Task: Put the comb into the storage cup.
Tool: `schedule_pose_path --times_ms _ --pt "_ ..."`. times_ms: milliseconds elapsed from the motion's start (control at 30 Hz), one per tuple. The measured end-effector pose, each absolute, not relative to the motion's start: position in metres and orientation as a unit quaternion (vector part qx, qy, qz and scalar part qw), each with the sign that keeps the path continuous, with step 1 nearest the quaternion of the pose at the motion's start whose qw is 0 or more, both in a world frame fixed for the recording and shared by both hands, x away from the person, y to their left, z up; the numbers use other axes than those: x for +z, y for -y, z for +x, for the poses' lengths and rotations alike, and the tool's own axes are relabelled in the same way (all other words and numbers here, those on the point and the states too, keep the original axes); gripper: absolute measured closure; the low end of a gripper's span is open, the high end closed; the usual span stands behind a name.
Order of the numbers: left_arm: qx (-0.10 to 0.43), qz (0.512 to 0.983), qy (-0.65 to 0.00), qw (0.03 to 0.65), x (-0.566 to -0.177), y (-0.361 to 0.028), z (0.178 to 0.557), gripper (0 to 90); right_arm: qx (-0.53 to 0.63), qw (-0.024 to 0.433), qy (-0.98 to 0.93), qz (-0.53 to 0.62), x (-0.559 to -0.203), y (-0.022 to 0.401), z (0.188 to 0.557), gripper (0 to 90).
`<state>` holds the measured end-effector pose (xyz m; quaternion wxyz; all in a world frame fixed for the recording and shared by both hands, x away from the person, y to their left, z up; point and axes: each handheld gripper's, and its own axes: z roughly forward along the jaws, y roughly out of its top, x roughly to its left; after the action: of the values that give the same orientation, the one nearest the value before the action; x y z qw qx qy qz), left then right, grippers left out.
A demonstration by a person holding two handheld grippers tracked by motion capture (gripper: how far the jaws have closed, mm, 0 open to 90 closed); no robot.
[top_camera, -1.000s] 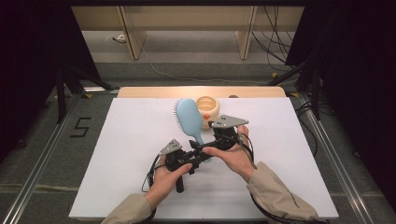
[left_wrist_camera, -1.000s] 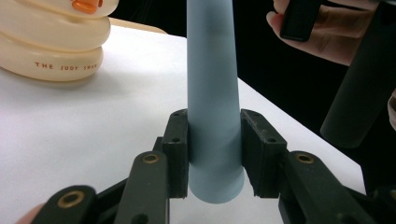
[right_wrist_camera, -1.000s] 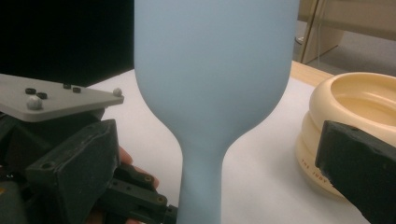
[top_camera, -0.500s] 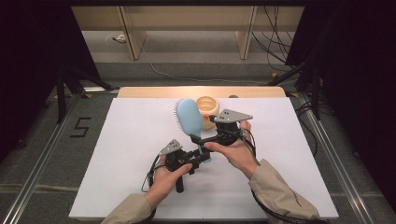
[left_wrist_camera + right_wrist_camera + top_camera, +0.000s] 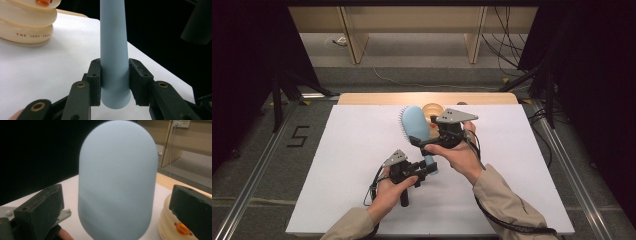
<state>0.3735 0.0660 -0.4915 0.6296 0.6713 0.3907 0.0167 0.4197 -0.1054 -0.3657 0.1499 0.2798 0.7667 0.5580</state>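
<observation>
A light blue hairbrush hangs over the white table, its head toward the far side. My left gripper is shut on the end of its handle, with both pads pressing on it. My right gripper sits higher, at the brush head. In the right gripper view the smooth back of the head stands between the jaws, and there is a gap to each pad, so this gripper is open.
A cream, ribbed round container with an orange button stands just behind the brush near the table's far wooden edge. Cables trail from both grippers. Dark stands and a floor with cables surround the table.
My right gripper has risen a little beside the brush head. The left gripper and the handle in it have stayed where they were.
</observation>
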Motion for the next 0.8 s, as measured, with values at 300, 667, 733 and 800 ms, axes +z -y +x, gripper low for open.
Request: schedule_pose_path --times_ms 300,667,733,800 --pt "0.018 0.674 -0.389 0.627 -0.492 -0.066 0.374 64.1 0.554 0.154 -0.770 0.275 -0.352 0.093 0.427 0.4" --pt "0.017 0.672 -0.391 0.629 -0.492 -0.065 0.373 64.1 0.548 0.156 -0.774 0.276 -0.346 0.081 0.433 0.4" --pt "0.017 0.672 -0.391 0.629 -0.492 -0.066 0.373 64.1 0.546 0.157 -0.775 0.276 -0.345 0.079 0.434 0.4" --pt "0.017 0.673 -0.390 0.628 -0.491 -0.066 0.373 64.1 0.544 0.157 -0.776 0.277 -0.344 0.077 0.436 0.4"
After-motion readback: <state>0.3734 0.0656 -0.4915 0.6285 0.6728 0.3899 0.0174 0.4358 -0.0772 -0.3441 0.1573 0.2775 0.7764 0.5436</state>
